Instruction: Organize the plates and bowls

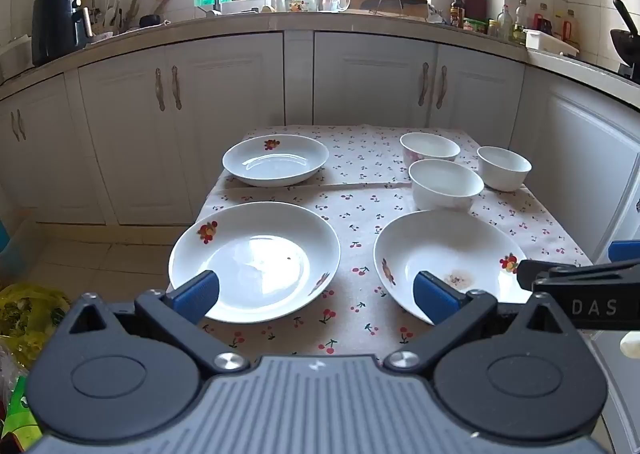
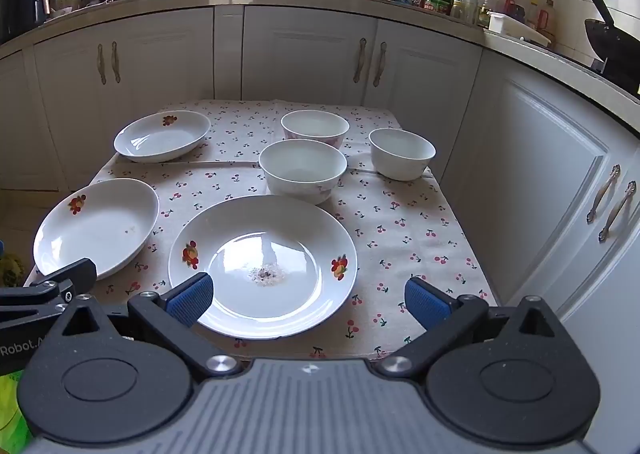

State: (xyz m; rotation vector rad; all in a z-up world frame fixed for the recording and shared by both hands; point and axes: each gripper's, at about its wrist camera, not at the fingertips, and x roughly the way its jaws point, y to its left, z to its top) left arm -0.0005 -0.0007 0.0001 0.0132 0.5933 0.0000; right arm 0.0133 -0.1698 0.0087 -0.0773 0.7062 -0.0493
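The near rim of the right plate [image 1: 444, 254] hides behind a blue finger [image 1: 434, 296]; the counter bottles [image 1: 508, 20] (labels unreadable) are too small; the wok [image 2: 612, 40] runs off-frame.

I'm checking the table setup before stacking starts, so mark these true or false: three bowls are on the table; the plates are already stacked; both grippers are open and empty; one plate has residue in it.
1. Three bowls stand on the table. True.
2. The plates are stacked. False: the three plates lie apart on the tablecloth.
3. The left gripper and right gripper are open and empty. True.
4. All plates are clean. False: the near plate shows residue.
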